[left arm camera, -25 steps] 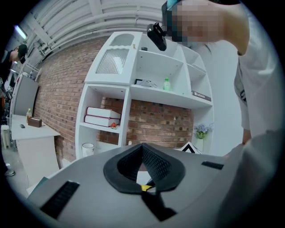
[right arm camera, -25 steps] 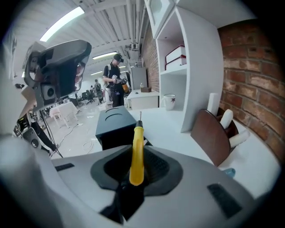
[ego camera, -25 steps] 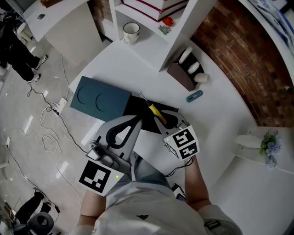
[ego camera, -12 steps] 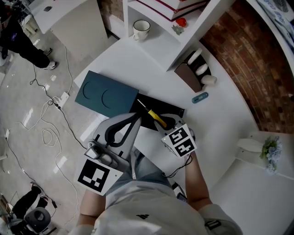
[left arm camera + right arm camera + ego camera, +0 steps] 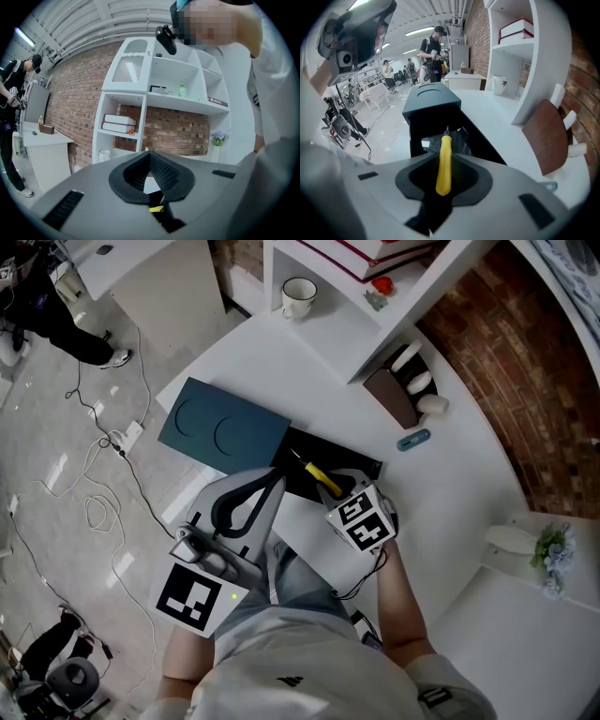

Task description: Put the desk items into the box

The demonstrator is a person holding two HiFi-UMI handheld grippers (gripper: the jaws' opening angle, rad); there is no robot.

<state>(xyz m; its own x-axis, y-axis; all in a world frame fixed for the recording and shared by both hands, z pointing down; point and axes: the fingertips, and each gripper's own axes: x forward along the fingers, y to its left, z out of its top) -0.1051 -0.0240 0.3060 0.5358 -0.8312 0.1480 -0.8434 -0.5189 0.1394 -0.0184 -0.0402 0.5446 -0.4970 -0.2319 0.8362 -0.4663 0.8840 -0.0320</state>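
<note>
While your right tongs pinch it, yellow-handled screwdriver: lower gently into black open box.
Left tongs: closed, empty.

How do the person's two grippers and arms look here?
The left gripper and right gripper are grey with black ribbed pads. Each carries a white cube with black square markers: left cube, right cube. A thin black cable runs from the right one. The person wears a pale short-sleeved shirt.
</note>
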